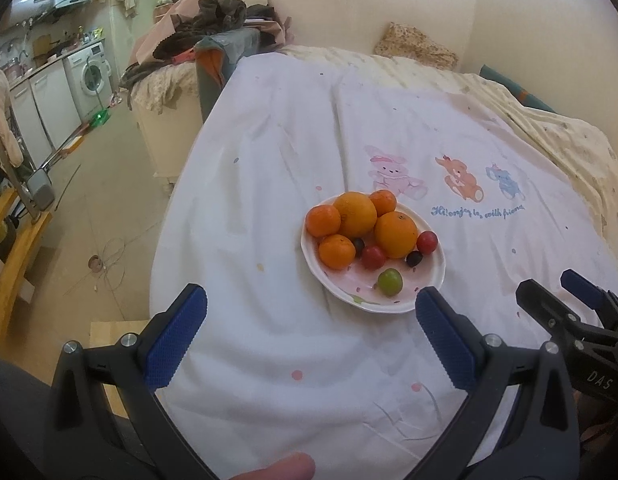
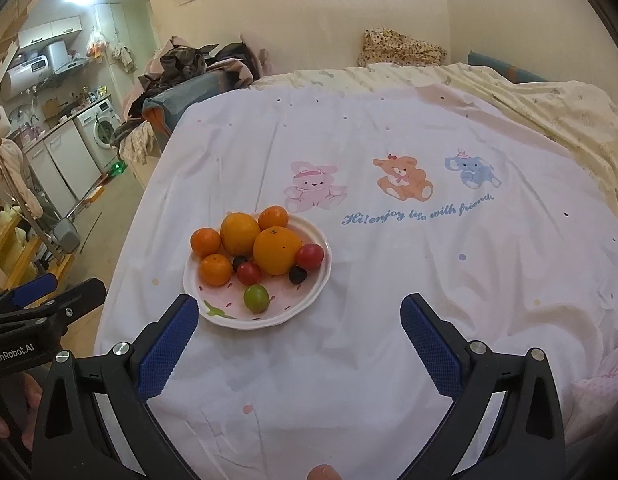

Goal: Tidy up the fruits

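Both grippers, the left gripper (image 1: 311,312) and the right gripper (image 2: 299,322), are wide open and hold nothing, above the bed sheet (image 2: 389,280). Just ahead stands the plate (image 2: 317,280) of fruit. The soft bed could tilt the plate when pushed, and the green fruit (image 2: 256,298) may roll off.

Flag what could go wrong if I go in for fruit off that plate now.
The plate sits on a soft, wrinkled bedsheet, so pressing down may tip it. The big oranges lean against small tomatoes and dark grapes; pulling one could roll the others off. Both the left tongs and right tongs are open and close together, so they may collide.
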A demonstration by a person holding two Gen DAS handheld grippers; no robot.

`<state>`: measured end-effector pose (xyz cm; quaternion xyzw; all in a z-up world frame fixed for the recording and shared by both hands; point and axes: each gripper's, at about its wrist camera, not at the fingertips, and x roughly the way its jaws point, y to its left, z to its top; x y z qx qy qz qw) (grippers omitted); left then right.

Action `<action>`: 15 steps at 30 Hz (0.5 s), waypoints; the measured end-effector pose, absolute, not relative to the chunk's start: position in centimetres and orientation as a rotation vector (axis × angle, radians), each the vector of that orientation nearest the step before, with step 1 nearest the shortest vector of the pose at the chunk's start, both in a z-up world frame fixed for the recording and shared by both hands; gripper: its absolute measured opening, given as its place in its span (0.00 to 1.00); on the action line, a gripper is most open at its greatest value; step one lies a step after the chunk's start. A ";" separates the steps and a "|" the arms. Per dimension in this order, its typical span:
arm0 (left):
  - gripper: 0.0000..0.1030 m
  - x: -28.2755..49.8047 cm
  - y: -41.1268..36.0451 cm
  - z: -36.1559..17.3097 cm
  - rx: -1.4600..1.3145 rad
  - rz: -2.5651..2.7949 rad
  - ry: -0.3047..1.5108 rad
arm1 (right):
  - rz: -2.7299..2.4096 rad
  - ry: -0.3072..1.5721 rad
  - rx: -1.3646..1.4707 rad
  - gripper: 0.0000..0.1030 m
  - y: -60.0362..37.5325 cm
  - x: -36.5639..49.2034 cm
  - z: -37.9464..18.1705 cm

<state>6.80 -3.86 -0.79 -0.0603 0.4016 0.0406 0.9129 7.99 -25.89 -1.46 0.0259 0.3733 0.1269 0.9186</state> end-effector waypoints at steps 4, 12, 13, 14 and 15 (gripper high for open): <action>1.00 6.8 -4.0 -0.8 -0.119 0.085 0.831 | 0.260 0.766 0.056 1.00 -25.8 7.9 -1.4; 1.00 6.8 -4.0 -1.0 -0.119 0.079 0.838 | 0.260 0.774 0.061 1.00 -26.0 8.1 -1.3; 1.00 6.8 -4.1 -1.0 -0.117 0.078 0.838 | 0.260 0.775 0.060 1.00 -26.0 8.1 -1.3; 1.00 6.7 -4.1 -1.0 -0.114 0.077 0.836 | 0.260 0.775 0.062 1.00 -26.0 8.1 -1.3; 1.00 6.7 -4.2 -1.0 -0.111 0.077 0.836 | 0.261 0.774 0.063 1.00 -26.0 8.1 -1.2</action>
